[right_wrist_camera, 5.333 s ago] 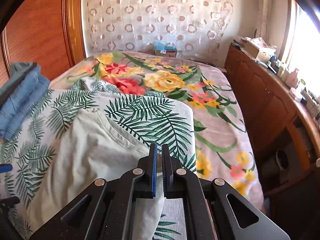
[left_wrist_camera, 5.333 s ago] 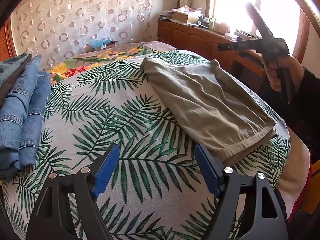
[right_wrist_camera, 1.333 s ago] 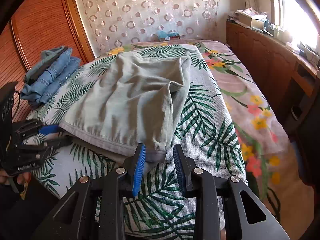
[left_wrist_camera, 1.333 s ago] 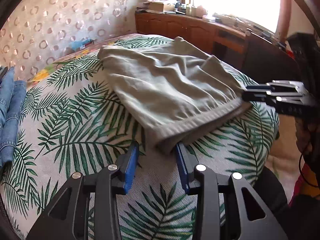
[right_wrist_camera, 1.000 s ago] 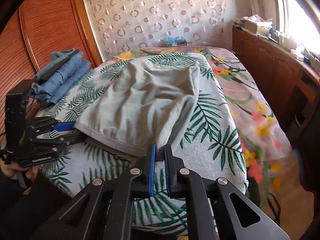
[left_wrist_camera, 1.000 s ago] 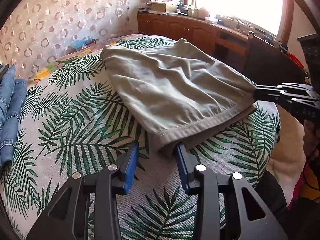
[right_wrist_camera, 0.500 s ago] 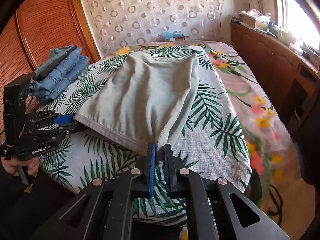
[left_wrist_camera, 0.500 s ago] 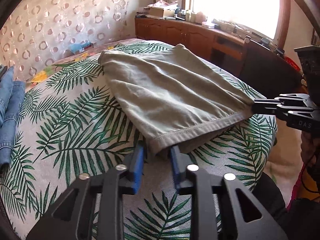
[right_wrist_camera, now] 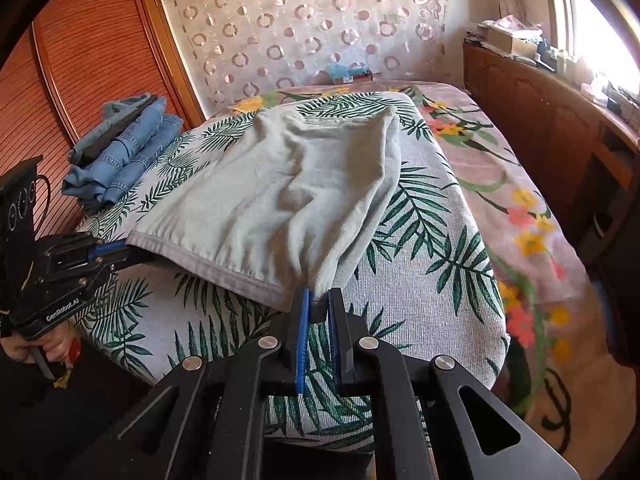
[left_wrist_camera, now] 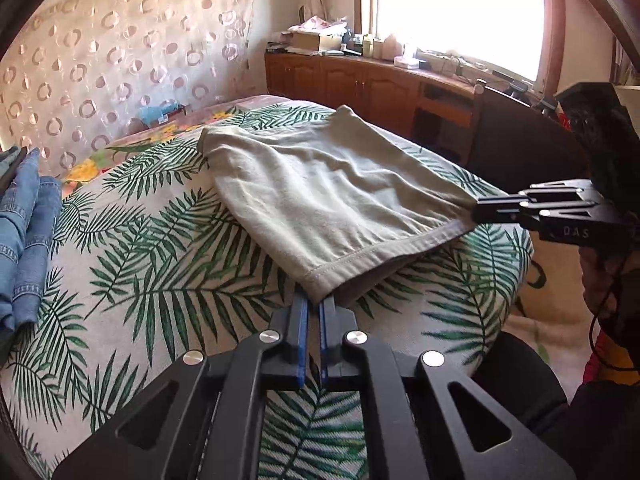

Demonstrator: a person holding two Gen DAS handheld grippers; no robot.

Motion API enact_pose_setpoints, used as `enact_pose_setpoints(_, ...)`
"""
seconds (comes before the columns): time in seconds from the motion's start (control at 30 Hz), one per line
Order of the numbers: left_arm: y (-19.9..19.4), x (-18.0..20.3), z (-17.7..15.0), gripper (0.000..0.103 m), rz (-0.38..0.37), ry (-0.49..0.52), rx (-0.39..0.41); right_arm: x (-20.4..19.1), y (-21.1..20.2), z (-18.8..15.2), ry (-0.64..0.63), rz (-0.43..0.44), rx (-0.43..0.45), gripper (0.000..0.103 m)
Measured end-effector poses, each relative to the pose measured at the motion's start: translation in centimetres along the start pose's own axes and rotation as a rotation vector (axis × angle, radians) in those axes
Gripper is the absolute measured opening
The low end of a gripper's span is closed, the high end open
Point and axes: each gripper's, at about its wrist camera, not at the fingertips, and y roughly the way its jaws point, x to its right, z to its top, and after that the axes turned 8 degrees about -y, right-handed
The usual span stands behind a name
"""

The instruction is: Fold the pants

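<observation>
Soft khaki pants [left_wrist_camera: 320, 192], lying half-folded on the palm-print bedspread [left_wrist_camera: 152, 264], look light and floppy, so the left gripper [left_wrist_camera: 314, 308] and right gripper [right_wrist_camera: 318, 300], each clamped on a hem corner, must lift together.

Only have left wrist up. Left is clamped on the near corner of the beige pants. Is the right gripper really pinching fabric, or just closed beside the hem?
Observer: Right wrist view shows the right gripper shut on the beige pants, a bunched corner sitting between its blue pads.
Operator: Anything on the bed past that corner on the right side?
Observer: Bare palm-leaf cover there, then a floral bedspread beyond it.
Operator: How much of the jeans stack is there? I only see an edge.
Observer: A full pile of folded jeans lies at the bed's far left, against the wooden shutter doors.
</observation>
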Motion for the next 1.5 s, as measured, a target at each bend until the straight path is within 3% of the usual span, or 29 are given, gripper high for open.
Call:
enact_pose_setpoints(0.27, 0.6, -0.1, -0.2, 0.005, 0.01, -0.015, -0.031, 0.3, -0.6, -0.2, 0.016, -0.003, 0.009, 0.008)
enact_pose_setpoints(0.43, 0.2, -0.2, -0.1, 0.016, 0.017, -0.022, -0.038, -0.2, -0.7, -0.1, 0.0, -0.01, 0.015, 0.008)
enact_pose_setpoints(0.67, -1.8, -0.9, 0.4, 0.049, 0.026, -0.041, 0.011, -0.2, -0.9, -0.1, -0.009, -0.028, 0.025, 0.012)
enact_pose_setpoints(0.8, -2.3, -1.8, 0.9, 0.083, 0.031, -0.079, 0.043, 0.1, -0.9, -0.2, 0.0, -0.029, 0.028, 0.019)
enact_pose_setpoints(1.07, -0.8, -3.2, 2.0, 0.083, 0.044, -0.132, 0.041, 0.2, -0.2, 0.0, 0.009, -0.034, 0.037, 0.032)
enact_pose_setpoints(1.5, 2.6, -3.0, 2.3, 0.083, 0.049, -0.136, -0.024, 0.8, 1.6, -0.4, 0.022, -0.055, 0.016, 0.032)
